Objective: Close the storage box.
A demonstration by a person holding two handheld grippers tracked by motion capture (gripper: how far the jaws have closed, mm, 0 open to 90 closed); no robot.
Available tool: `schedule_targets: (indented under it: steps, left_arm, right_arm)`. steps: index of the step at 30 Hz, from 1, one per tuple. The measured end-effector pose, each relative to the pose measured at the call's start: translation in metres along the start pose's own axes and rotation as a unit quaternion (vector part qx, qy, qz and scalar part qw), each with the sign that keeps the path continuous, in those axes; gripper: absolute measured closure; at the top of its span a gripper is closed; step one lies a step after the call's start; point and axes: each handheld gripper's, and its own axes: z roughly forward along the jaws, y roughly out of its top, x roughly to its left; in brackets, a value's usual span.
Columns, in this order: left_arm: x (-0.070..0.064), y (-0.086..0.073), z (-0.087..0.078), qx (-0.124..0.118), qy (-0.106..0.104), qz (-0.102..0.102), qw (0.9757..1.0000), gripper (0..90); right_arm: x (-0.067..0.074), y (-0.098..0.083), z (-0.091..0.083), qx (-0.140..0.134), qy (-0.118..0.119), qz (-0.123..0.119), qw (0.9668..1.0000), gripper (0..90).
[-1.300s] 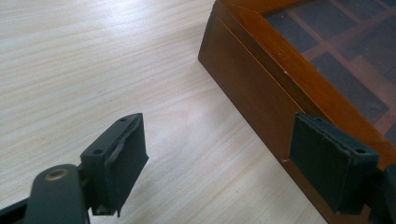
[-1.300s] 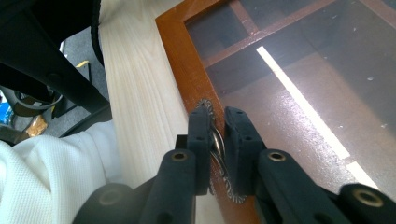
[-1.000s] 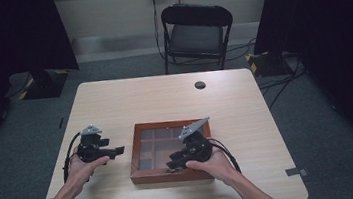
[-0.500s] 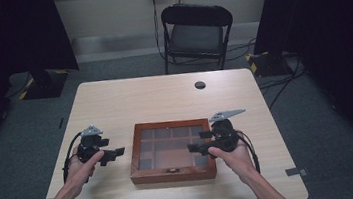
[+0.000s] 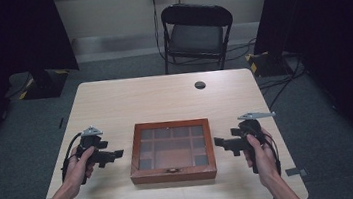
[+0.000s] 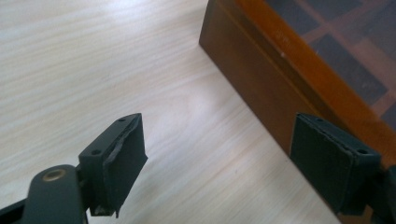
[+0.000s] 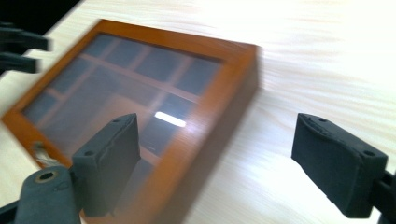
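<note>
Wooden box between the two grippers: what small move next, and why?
Probably ease both grippers inward to bracket the wooden box. The left gripper and right gripper sit on either side of it with jaws open, clear of its walls. Its glass-paned lid looks closed, with a small latch on the near edge.

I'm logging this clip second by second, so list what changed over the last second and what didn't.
The right gripper moved off the glass lid of the shallow brown wooden box, out to the right, and is now beside the box's right edge, jaws open and empty. The left gripper edged slightly toward the box's left side, also open. The box, the light wood table and the small black disc stayed put.
</note>
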Motion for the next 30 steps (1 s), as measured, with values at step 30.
schedule_targets:
  steps: [30]
  left_arm:
    - [0.033, -0.042, 0.012, 0.001, 0.137, -0.03, 0.99, 11.3]
  right_arm:
    - [-0.062, -0.068, 0.033, 0.02, -0.224, 0.019, 0.9742, 4.2]
